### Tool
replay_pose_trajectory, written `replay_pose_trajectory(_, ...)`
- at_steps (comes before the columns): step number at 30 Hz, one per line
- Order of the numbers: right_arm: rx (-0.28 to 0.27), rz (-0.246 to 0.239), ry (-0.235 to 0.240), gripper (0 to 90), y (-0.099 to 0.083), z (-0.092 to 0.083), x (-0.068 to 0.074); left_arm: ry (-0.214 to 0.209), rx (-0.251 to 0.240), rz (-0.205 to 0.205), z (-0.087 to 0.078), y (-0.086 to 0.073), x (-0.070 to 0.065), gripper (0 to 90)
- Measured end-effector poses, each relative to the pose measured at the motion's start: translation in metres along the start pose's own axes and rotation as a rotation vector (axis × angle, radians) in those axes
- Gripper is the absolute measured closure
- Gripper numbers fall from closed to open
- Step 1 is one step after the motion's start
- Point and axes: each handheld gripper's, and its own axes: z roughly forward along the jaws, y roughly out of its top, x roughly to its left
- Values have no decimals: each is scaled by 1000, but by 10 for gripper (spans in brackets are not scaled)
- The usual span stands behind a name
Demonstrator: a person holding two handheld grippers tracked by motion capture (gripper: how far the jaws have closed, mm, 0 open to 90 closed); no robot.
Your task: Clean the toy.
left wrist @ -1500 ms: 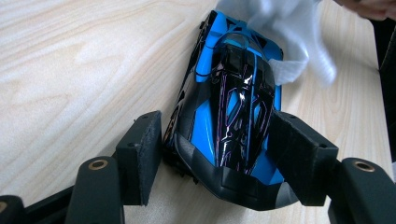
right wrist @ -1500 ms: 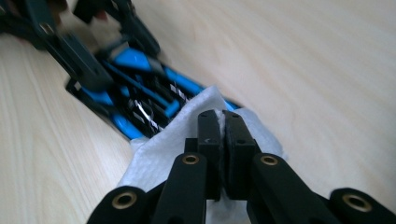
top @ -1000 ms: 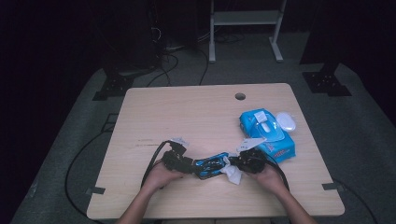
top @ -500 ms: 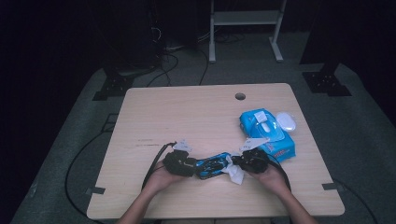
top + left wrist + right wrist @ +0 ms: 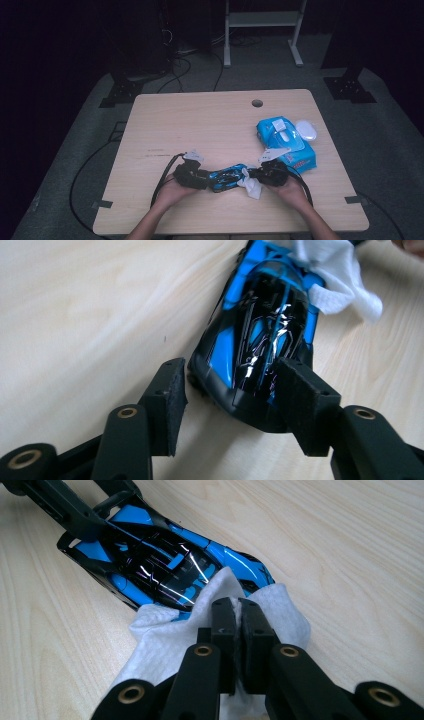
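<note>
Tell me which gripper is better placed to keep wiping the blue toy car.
Right. The right gripper is shut on the white wipe, which lies against the blue toy car. The left gripper straddles the car's other end, one pad touching, steadying it.

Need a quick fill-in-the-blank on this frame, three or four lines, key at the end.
1. The right gripper is shut on a white ____.
2. The left gripper straddles one end of a blue and black toy ____.
3. The wipe rests against the car, which lies on the wooden ____.
4. The pack of wipes is coloured ____.

wipe; car; table; blue
</note>
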Motion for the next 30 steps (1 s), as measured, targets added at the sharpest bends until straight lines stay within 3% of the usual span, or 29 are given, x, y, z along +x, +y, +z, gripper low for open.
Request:
replay_pose_trajectory(4,1,-11,-12,860,0,0,2,-69,10,-70,1,-1,5,461)
replay_pose_trajectory(10,1,-4,-4,858,0,-2,2,-21,-2,-12,-1,-1,0,552)
replay_pose_trajectory(14,-13,9,1,854,0,-6,-2,4,-43,57,-3,-5,-6,559)
replay_pose_trajectory(20,-48,41,2,844,2,-16,-11,87,-97,257,-6,-13,-23,562)
replay_pose_trajectory(24,-40,53,32,752,2,-18,-14,125,-129,337,-7,-19,-31,560)
replay_pose_trajectory(30,-27,96,99,609,-1,-15,-23,157,-158,411,-7,-25,-36,559)
